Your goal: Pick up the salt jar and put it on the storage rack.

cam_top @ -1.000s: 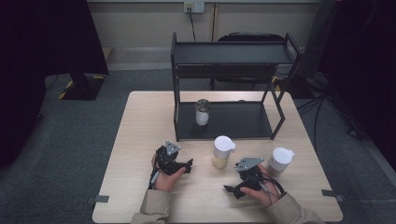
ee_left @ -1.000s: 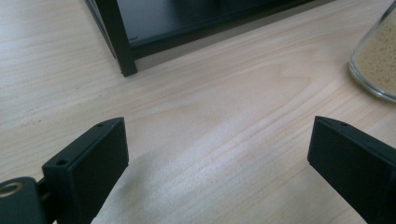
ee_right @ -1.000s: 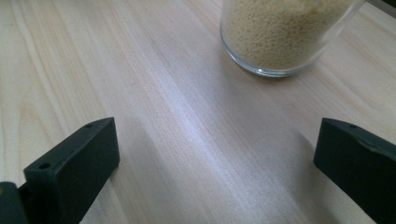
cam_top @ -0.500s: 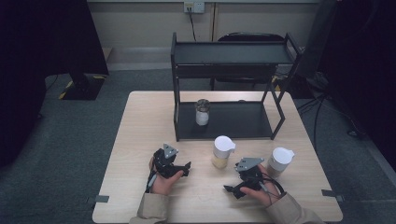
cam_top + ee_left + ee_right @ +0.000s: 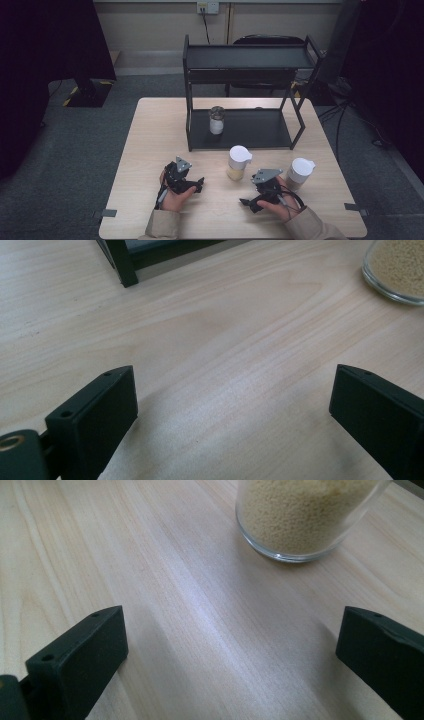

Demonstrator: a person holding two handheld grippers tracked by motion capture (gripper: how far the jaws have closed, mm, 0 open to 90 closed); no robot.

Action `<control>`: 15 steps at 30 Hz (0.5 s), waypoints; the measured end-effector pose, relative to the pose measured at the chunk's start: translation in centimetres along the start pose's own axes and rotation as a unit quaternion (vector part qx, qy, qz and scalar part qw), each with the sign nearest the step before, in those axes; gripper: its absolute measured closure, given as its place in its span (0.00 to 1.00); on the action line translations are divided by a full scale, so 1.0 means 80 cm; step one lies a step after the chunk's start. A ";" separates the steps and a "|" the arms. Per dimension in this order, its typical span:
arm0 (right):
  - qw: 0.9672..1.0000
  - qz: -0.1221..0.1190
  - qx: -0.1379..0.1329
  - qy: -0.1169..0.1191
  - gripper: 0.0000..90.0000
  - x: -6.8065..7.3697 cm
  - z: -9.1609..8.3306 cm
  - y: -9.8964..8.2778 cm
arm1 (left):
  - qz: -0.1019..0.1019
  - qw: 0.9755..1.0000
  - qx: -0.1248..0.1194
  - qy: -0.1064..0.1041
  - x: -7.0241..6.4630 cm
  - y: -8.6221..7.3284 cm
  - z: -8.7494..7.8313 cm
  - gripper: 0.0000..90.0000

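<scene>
Right gripper view, glass jar [image 5: 305, 517] of yellow grain, both grippers apart, empty.

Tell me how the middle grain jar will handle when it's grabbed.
The middle jar looks like smooth clear glass, so probably slippery and breakable. Its grain fills only the lower part, so it likely sits bottom-heavy and steady. Tall and narrow, it could still tip if pushed near the white lid.
</scene>
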State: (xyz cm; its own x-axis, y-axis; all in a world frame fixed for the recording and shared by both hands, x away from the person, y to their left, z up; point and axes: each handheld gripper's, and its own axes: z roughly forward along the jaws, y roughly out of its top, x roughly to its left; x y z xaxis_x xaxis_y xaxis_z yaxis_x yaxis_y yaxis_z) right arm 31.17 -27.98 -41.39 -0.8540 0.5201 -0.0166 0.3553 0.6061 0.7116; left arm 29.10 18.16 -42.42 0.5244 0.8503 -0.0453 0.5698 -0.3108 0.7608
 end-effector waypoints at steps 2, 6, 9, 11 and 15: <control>1.000 -0.001 0.000 0.000 0.00 0.000 0.000 0.000 | 0.002 1.000 0.001 0.000 0.000 0.000 -0.001 0.05; 1.000 -0.001 0.000 0.000 0.00 0.000 0.000 0.000 | 0.005 1.000 0.007 -0.002 -0.001 0.000 -0.002 0.05; 1.000 -0.001 0.000 0.000 0.00 0.000 0.000 0.000 | 0.009 1.000 0.011 0.000 -0.001 0.000 -0.003 0.05; 1.000 -0.001 0.000 0.000 0.00 0.000 0.000 0.000 | 0.006 1.000 0.013 -0.002 0.000 0.000 -0.004 0.05; 1.000 -0.001 0.000 0.000 0.00 0.000 0.000 0.000 | 0.007 1.000 0.015 -0.003 0.001 -0.001 -0.003 0.05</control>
State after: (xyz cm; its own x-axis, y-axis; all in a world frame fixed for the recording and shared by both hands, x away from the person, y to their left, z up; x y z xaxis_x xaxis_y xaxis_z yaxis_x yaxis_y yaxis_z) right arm 31.17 -27.99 -41.41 -0.8545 0.5191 -0.0182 0.3534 0.6065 0.7122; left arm 28.89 18.34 -42.35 0.5364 0.8431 -0.0390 0.5805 -0.3349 0.7422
